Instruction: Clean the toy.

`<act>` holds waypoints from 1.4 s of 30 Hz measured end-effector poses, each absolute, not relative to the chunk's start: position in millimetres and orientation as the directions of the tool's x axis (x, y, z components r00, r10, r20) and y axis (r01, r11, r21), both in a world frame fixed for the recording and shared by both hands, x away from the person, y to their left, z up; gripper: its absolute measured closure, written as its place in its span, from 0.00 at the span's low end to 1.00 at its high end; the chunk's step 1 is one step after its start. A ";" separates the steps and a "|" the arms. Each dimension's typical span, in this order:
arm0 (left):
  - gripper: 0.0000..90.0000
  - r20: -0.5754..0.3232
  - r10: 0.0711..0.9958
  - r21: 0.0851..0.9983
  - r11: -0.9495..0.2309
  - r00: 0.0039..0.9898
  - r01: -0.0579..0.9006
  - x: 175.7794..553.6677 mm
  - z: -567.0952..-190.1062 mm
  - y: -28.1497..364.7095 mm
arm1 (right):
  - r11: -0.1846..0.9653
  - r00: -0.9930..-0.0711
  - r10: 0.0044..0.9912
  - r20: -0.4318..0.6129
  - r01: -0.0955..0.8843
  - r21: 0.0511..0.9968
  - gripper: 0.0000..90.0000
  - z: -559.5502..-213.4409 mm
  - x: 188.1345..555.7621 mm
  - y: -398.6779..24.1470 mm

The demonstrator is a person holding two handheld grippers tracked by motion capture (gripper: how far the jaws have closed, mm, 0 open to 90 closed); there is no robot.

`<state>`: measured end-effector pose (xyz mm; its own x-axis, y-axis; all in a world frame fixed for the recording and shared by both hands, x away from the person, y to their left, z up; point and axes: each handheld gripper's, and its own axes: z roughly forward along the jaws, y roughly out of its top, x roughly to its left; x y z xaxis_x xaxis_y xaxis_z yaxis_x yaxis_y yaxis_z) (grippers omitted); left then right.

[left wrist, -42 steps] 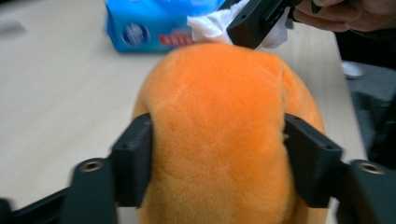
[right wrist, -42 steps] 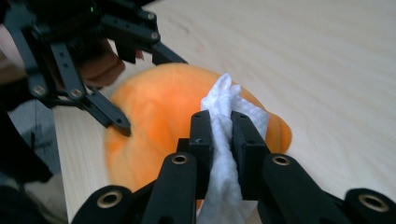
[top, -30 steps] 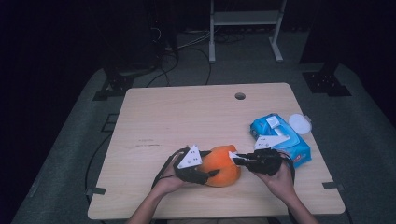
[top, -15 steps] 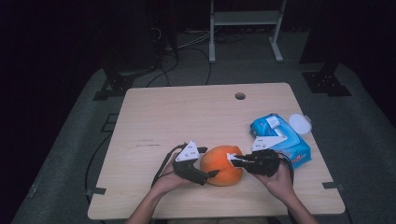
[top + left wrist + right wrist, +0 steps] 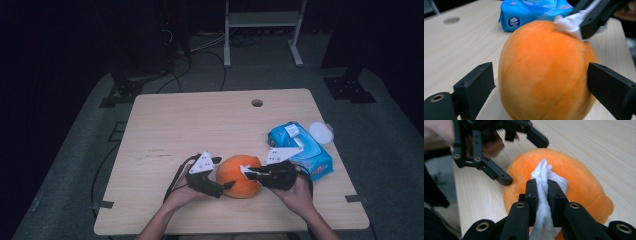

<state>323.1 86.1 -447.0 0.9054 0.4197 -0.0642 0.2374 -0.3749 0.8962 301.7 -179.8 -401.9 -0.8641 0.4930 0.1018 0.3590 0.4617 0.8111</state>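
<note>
Orange plush fruit (image 5: 239,175) near the desk's front edge: right gripper (image 5: 541,185) clamps the wipe (image 5: 543,173); left gripper (image 5: 534,82), just spread, should steady it.

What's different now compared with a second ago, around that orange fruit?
The left gripper has just been opening its jaws; they now straddle the orange fruit, one pad at its right flank, the other clear. The right gripper stays shut on the white wipe, pressed to the fruit. The fruit and blue wipe pack kept their places.
</note>
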 end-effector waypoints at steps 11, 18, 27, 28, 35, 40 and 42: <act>0.27 0.060 0.341 0.894 -0.435 0.938 0.101 309.3 -439.4 74.9 | 0.474 -0.887 0.461 0.043 0.286 0.833 0.88 -387.8 290.7 -168.2; 0.09 -0.175 0.404 0.872 -0.361 0.898 0.332 327.6 -456.2 80.4 | 0.467 -0.864 0.493 0.101 0.361 0.807 0.88 -401.0 301.5 -183.2; 0.35 0.016 0.391 0.885 -0.434 0.920 0.170 317.1 -434.3 84.0 | 0.472 -0.876 0.481 0.041 0.298 0.830 0.88 -393.2 293.4 -170.8; 0.35 0.086 0.394 0.880 -0.461 0.915 0.116 313.8 -424.2 86.6 | 0.448 -0.876 0.480 0.035 0.279 0.849 0.88 -388.3 291.4 -171.2; 0.34 0.126 0.406 0.848 -0.518 0.905 0.114 308.9 -425.3 76.8 | 0.454 -0.879 0.476 0.025 0.269 0.849 0.88 -390.8 288.0 -163.5; 0.28 0.164 0.375 0.849 -0.525 0.912 0.063 300.9 -423.3 67.3 | 0.490 -0.891 0.453 -0.019 0.230 0.841 0.88 -383.2 283.5 -154.3; 0.16 0.087 0.390 0.891 -0.443 0.917 0.103 306.2 -427.5 72.2 | 0.485 -0.885 0.465 0.006 0.260 0.835 0.88 -386.7 285.9 -161.6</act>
<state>306.2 72.2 -427.5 0.9166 0.3901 0.0875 0.1034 -0.4427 0.8907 285.9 -161.6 -386.7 -0.8853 0.4650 0.0060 0.2603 0.4849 0.8349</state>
